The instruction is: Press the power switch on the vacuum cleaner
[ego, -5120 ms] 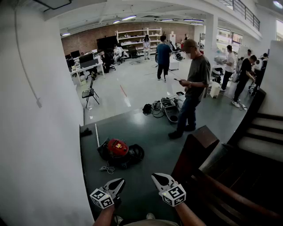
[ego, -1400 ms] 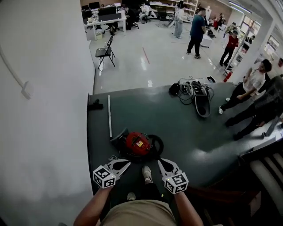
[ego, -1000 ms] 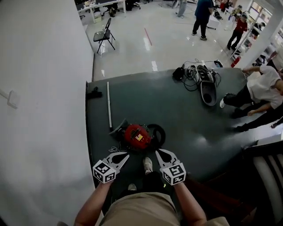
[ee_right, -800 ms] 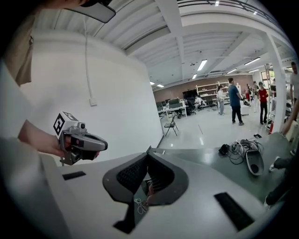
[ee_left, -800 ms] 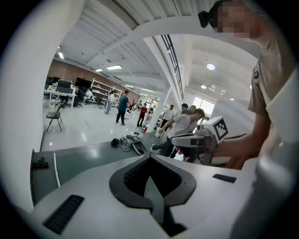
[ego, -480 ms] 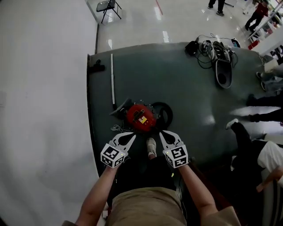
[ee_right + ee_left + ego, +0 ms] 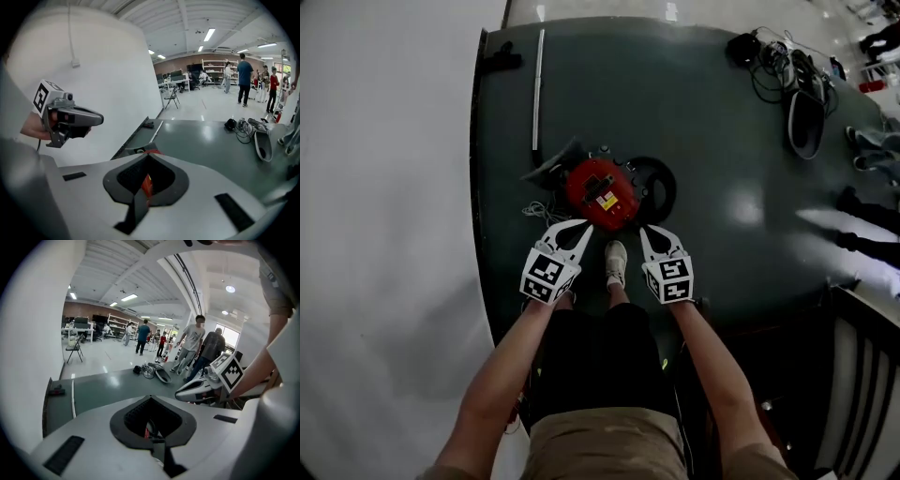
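Note:
The vacuum cleaner (image 7: 602,192) is a red-topped body with a black wheel, lying on the dark green floor mat (image 7: 712,169). In the head view both grippers hang just short of its near side. My left gripper (image 7: 584,223) is shut, its tip close to the red top's near left edge. Right of it, my right gripper (image 7: 645,229) is shut too, beside the black wheel. Neither holds anything. In the right gripper view a strip of the red vacuum (image 7: 146,183) shows through the shut jaws of the right gripper (image 7: 149,155). Which part is the power switch I cannot make out.
A white wall (image 7: 384,187) runs along the mat's left edge. A white tube (image 7: 537,89) and a black nozzle (image 7: 504,58) lie beyond the vacuum. Cables and a floor head (image 7: 802,108) sit at the far right. My shoe (image 7: 616,262) is between the grippers. A stair rail (image 7: 862,328) stands at the right.
Both grippers have come down and forward together toward the vacuum. The view has tipped steeply down, so the vacuum now lies right at their tips. Both stay shut.

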`<state>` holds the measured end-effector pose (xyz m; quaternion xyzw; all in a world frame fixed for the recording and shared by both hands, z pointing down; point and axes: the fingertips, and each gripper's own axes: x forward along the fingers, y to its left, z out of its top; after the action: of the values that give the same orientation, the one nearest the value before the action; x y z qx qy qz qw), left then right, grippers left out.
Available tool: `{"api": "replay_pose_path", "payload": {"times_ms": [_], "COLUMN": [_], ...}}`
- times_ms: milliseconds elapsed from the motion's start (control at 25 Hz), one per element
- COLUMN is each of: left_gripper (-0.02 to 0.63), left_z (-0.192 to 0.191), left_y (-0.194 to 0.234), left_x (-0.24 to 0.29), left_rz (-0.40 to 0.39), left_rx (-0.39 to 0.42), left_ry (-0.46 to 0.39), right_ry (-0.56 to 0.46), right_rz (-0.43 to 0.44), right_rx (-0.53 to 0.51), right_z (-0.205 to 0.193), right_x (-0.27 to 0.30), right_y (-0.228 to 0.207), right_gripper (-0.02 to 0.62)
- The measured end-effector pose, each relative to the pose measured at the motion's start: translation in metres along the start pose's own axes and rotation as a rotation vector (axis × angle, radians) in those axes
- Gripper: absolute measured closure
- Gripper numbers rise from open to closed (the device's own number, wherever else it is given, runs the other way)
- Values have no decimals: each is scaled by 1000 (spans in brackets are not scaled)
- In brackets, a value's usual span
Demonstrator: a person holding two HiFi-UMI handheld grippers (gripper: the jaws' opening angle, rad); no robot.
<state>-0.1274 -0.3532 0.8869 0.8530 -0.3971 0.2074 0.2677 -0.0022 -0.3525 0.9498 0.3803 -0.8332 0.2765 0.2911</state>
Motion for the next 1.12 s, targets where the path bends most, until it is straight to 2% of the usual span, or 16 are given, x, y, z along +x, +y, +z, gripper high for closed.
{"api": "replay_pose_path", "payload": {"times_ms": [200,480,720,920,1120], "left_gripper": [606,606,606,606,606], "left_z": [-65,-121,-159,-171,-181], "left_y": [16,44,65,82,89], "left_x": [27,65,89,97,100], "left_rz": [-9,13,25,29,33], "left_rx": [-109,-154,-102,-108,-107], "left_ry": [104,199,311,310,321], "right_ry": [113,240,340,397,447], "right_rz": [-9,-11,1,25,14], "right_rx": [-23,-58,-72,-109,-121], "right_z": [-63,-129,-171,-186,-201], "right_x": [70,147,199,231,240], "right_y": [-12,-15,-12,-4,-4], "right_gripper": [584,584,584,584,584]}}
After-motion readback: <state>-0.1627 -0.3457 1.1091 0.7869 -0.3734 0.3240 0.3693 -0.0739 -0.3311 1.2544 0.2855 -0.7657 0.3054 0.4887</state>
